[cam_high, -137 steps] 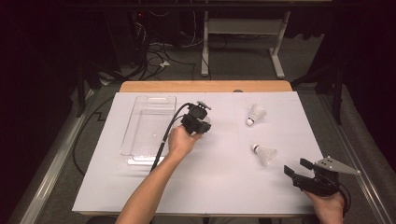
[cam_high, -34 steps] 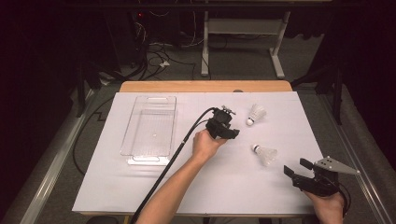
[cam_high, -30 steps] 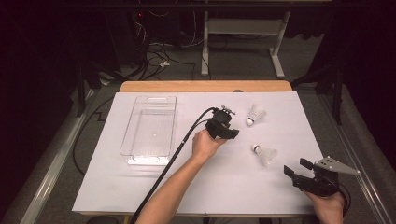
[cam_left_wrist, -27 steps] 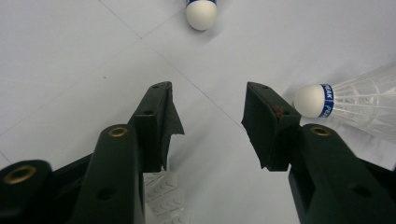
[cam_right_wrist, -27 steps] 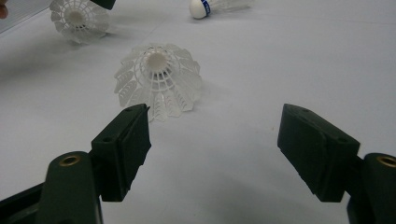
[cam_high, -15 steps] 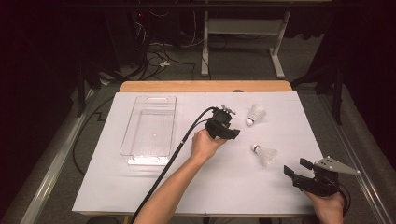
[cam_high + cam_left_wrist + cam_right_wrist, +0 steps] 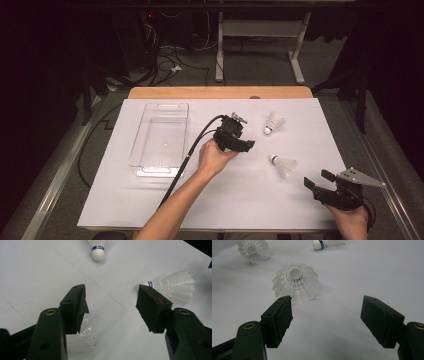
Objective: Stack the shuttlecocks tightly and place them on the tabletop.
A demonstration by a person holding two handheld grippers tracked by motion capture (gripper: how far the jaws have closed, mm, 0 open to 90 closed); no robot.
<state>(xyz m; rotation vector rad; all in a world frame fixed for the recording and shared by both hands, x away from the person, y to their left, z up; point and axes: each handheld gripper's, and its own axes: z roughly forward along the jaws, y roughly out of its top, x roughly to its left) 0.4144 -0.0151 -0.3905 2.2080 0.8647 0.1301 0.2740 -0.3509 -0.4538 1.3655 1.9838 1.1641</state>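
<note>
Left gripper view shows the left hand-held gripper (image 7: 111,302), jaws just widened and empty, above a released shuttlecock (image 7: 81,338).

Both grippers, left gripper (image 7: 241,143) and right gripper (image 7: 319,181), are black with brass-ringed screw holes; a black cable (image 7: 190,155) trails from the left, a grey three-cornered plate (image 7: 361,177) tops the right.

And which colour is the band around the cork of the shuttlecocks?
Dark blue, around the white cork of each shuttlecock; the left gripper view shows it best.
</note>
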